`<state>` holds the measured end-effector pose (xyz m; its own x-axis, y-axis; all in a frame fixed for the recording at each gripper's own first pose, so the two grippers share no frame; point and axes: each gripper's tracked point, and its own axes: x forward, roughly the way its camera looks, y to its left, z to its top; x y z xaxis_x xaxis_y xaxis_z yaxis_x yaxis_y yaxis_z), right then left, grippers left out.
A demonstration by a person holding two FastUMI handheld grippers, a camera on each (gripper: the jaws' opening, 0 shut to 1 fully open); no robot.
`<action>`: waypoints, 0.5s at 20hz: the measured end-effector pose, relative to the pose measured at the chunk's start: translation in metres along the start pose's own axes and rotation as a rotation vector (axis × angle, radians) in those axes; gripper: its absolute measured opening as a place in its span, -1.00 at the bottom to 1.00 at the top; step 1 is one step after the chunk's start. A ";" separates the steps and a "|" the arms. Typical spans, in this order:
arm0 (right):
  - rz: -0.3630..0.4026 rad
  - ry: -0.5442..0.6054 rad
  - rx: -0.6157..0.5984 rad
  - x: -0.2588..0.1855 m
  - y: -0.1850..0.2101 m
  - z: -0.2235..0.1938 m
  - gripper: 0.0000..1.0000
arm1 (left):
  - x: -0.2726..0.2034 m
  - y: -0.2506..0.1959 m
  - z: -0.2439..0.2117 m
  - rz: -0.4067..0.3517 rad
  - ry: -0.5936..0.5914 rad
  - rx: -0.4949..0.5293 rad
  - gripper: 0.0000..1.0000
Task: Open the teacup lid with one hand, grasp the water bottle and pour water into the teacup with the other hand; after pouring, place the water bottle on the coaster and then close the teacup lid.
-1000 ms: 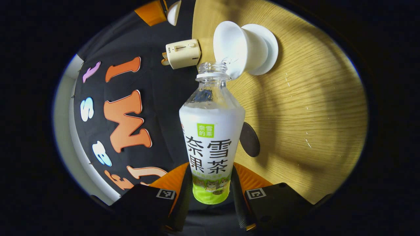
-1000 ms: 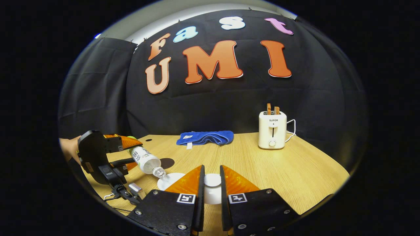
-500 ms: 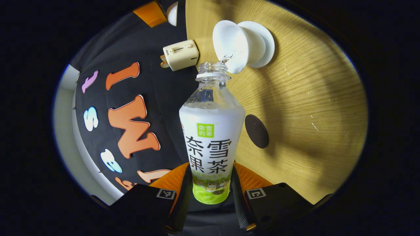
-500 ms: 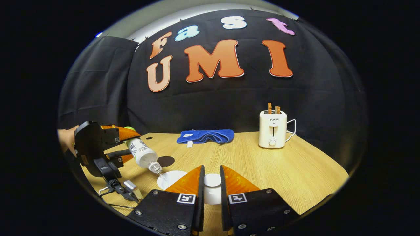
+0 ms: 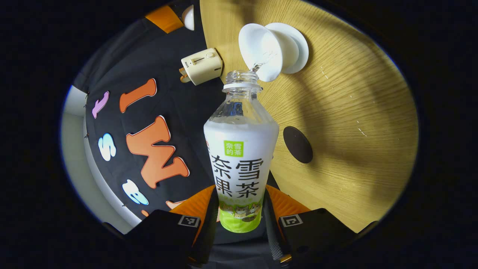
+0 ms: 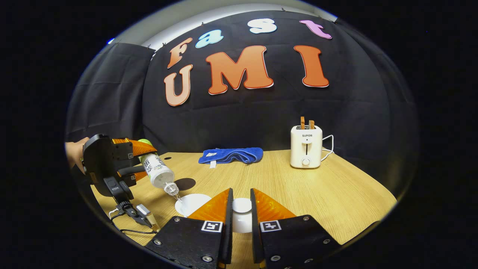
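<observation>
Water still running into the teacup

Pouring went on. The left tool (image 5: 239,220) pinched the water bottle (image 5: 241,157) low on its body, both fingers pressed to its sides, and over the last second had tipped it steeper, mouth at the rim of the teacup (image 5: 267,50) on its saucer (image 5: 300,46). A thin stream (image 5: 257,67) was entering the cup. The right tool (image 6: 241,209) gripped the lid (image 6: 242,205) by its knob, held clear. The coaster (image 5: 297,144) lay bare toward the surface's back edge, just beside the cup. Judging by this, righting the bottle came next.
</observation>
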<state>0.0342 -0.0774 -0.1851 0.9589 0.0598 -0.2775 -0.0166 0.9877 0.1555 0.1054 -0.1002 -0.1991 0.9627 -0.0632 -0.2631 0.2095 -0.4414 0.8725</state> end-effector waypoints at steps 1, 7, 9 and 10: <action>0.001 0.001 0.000 -0.001 0.000 0.000 -0.55 | 0.000 0.000 0.000 0.001 0.002 0.006 0.24; 0.010 -0.008 -0.015 0.000 0.004 0.006 -0.55 | -0.001 0.006 -0.001 0.023 0.012 0.048 0.27; 0.012 -0.009 -0.016 -0.001 0.004 0.007 -0.55 | -0.003 0.007 0.001 0.032 0.006 0.053 0.26; 0.013 -0.008 -0.015 -0.001 0.004 0.006 -0.55 | -0.001 0.008 0.000 0.034 0.004 0.059 0.27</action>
<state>0.0353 -0.0745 -0.1783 0.9607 0.0720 -0.2680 -0.0338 0.9889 0.1445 0.1060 -0.1036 -0.1916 0.9697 -0.0757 -0.2323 0.1666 -0.4907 0.8553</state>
